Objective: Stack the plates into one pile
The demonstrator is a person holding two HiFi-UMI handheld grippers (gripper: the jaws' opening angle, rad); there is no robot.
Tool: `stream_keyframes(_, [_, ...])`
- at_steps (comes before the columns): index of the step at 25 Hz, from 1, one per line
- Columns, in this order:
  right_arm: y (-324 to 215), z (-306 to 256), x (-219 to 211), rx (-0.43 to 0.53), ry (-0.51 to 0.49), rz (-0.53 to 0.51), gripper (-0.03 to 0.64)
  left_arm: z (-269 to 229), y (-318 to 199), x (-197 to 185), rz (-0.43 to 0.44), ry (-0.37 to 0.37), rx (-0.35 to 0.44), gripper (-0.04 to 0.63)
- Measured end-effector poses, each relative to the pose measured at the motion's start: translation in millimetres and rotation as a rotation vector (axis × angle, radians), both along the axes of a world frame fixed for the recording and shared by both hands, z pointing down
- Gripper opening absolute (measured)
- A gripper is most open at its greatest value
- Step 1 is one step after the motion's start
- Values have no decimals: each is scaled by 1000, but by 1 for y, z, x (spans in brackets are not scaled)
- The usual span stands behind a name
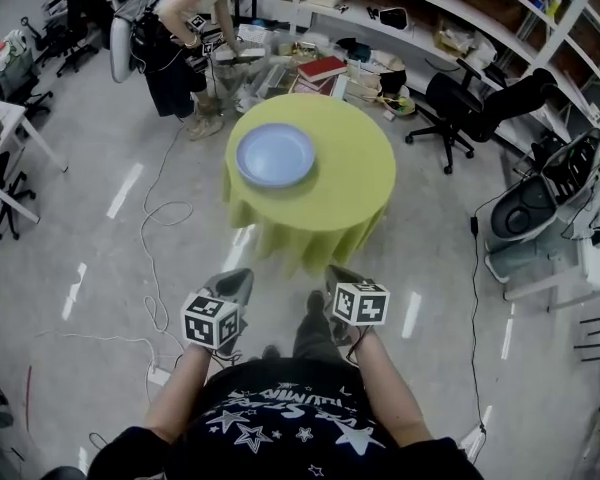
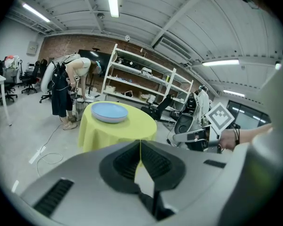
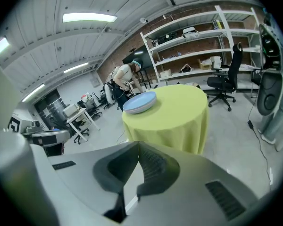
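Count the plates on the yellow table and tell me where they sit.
1 in plain view: a blue plate on the left part of the round yellow table. Its edge looks layered, so others may lie hidden under it.

1. The plates [image 1: 275, 155] are showing pale blue.
2. The cloth [image 1: 310, 233] draping the tabletop [image 1: 355, 183] is glowing plain yellow-green.
3. The left gripper [image 1: 238, 280] and right gripper [image 1: 338, 274] are wearing grey shells, and their cubes [image 1: 211, 320] are carrying black-and-white square markers.
4. The person's shirt [image 1: 280, 418] is displaying white stars on dark navy (its lettering is too blurred to read).
5. The floor [image 1: 110, 258] is gleaming light grey.
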State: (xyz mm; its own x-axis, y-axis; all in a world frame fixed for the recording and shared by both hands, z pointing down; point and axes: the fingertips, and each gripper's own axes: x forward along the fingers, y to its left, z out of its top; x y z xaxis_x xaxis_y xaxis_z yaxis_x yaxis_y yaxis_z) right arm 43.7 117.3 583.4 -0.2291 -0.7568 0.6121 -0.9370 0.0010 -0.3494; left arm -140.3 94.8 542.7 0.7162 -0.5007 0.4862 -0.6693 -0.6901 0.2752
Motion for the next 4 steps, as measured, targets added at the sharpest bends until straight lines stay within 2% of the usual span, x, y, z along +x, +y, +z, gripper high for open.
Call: stream_keyframes(4, [11,-2,-4,5,2,2,15,-2,9,-3,10,4,6,20])
